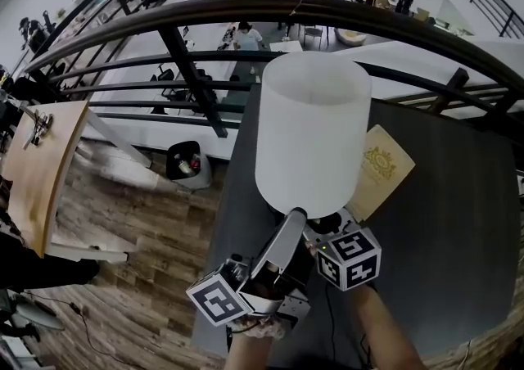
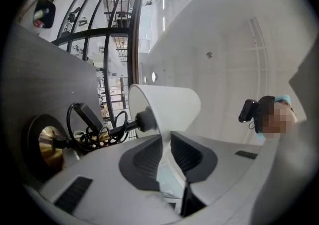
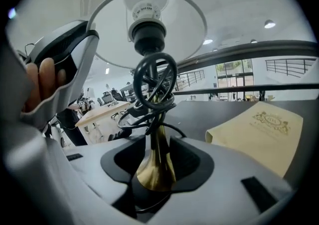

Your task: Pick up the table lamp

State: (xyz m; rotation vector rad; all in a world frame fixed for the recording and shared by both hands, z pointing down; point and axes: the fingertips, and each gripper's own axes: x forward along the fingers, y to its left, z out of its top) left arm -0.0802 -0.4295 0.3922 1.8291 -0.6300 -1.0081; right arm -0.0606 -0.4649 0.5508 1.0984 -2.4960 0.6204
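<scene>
The table lamp stands on a dark grey table (image 1: 458, 221). It has a white drum shade (image 1: 311, 135), a brass stem (image 3: 157, 164) and a black cord (image 3: 155, 82) coiled round the stem. My left gripper (image 1: 293, 214) reaches up from below, with the thin lower rim of the shade (image 2: 167, 107) pinched between its jaws (image 2: 165, 144). My right gripper (image 3: 158, 152) sits low at the lamp's foot. Its jaws stand wide on either side of the brass stem, and the pads do not press on it. In the head view the shade hides the stem and the right gripper's tips.
A cream booklet (image 1: 381, 168) lies on the table just right of the lamp. A dark curved railing (image 1: 270, 12) runs behind the table, with a lower floor beyond it. The table's left edge (image 1: 233, 221) drops to wooden flooring, where a wooden desk (image 1: 41, 164) and a bin (image 1: 184, 160) stand.
</scene>
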